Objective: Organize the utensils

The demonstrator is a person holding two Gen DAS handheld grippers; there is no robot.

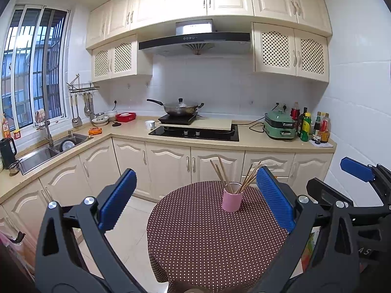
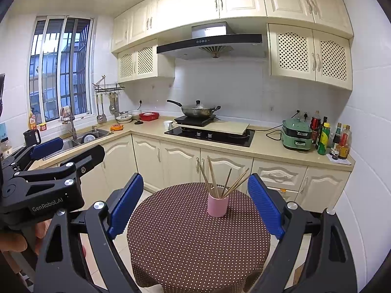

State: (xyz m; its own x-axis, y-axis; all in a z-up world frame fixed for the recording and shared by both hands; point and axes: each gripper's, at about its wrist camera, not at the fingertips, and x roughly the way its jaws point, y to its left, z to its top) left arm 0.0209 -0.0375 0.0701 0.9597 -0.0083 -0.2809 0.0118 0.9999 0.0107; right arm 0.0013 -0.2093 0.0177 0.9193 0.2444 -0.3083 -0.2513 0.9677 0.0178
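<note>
1. While both tools hang back from it, the round table (image 1: 207, 244) under its brown polka-dot cloth is the largest thing in the work area; its bare cloth carries nothing but one cup, no loose utensils in either view.
2. Left hand-held gripper (image 1: 195, 200): jaws spread wide, nothing between the blue pads, raised short of the table's near edge. The right wrist view shows its black body off to the left, with "GenRobot.AI" readable on the side.
3. Right hand-held gripper (image 2: 195, 202): likewise wide apart and empty, aimed at the cup from the near side. In the left wrist view it sits at the right margin; the letters "AS" show on a dark part low at that margin, rest cut off.
4. Pink cup (image 1: 232, 200) stands upright toward the far side of the table, apart from both tools.
5. Chopsticks (image 1: 221, 174): a handful stand in the cup, fanned in two loose groups, leaning left and right.
6. Judgement: collection looks complete or nearly so. All that seems left is perhaps squaring up the splayed sticks.
7. Bottle labels on the back counter too small to read.
</note>
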